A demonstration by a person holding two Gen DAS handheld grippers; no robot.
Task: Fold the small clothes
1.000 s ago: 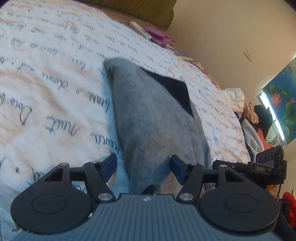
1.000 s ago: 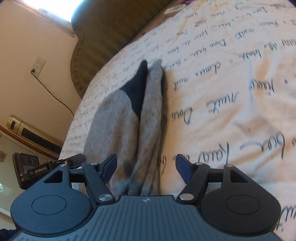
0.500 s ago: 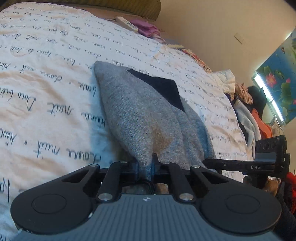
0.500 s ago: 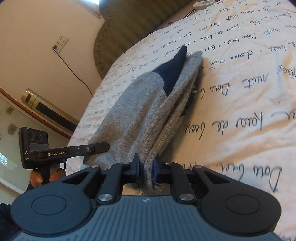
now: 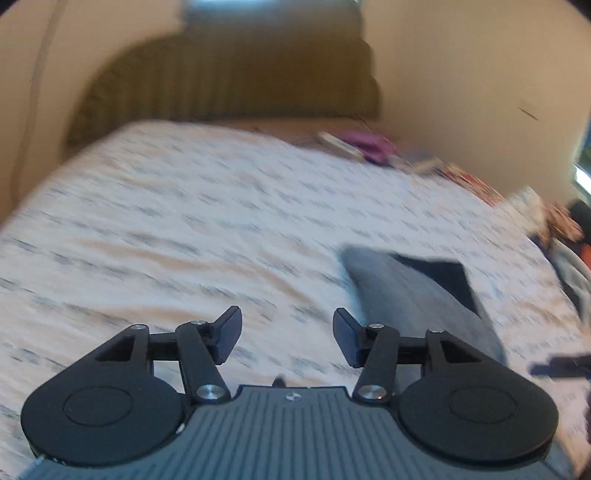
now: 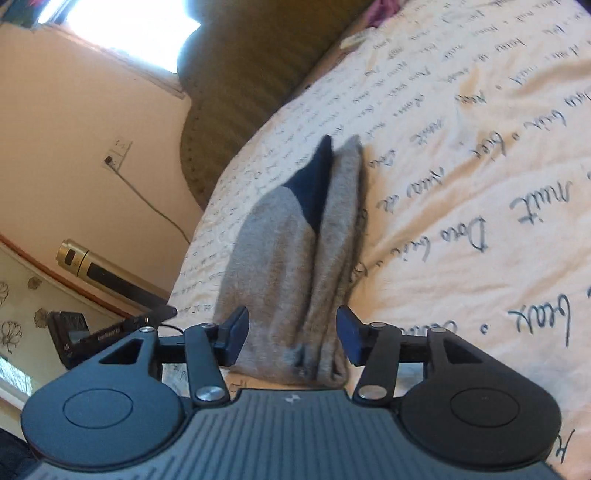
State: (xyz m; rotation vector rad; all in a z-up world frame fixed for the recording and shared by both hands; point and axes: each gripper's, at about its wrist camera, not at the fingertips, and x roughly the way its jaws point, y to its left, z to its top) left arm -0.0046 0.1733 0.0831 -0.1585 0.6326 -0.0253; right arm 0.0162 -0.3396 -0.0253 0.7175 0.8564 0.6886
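Bed (image 6: 480, 184): covered with a cream sheet printed with dark handwritten script. Headboard (image 5: 229, 77): olive-brown, ribbed, set against the wall behind the bed. Walls (image 6: 74, 122): painted pale peach. Window (image 6: 129, 26): brightly lit, seen high in the right wrist view. Wall socket (image 6: 117, 153): white, with a dark cable (image 6: 155, 210) hanging down from it. Left wrist view is blurred.
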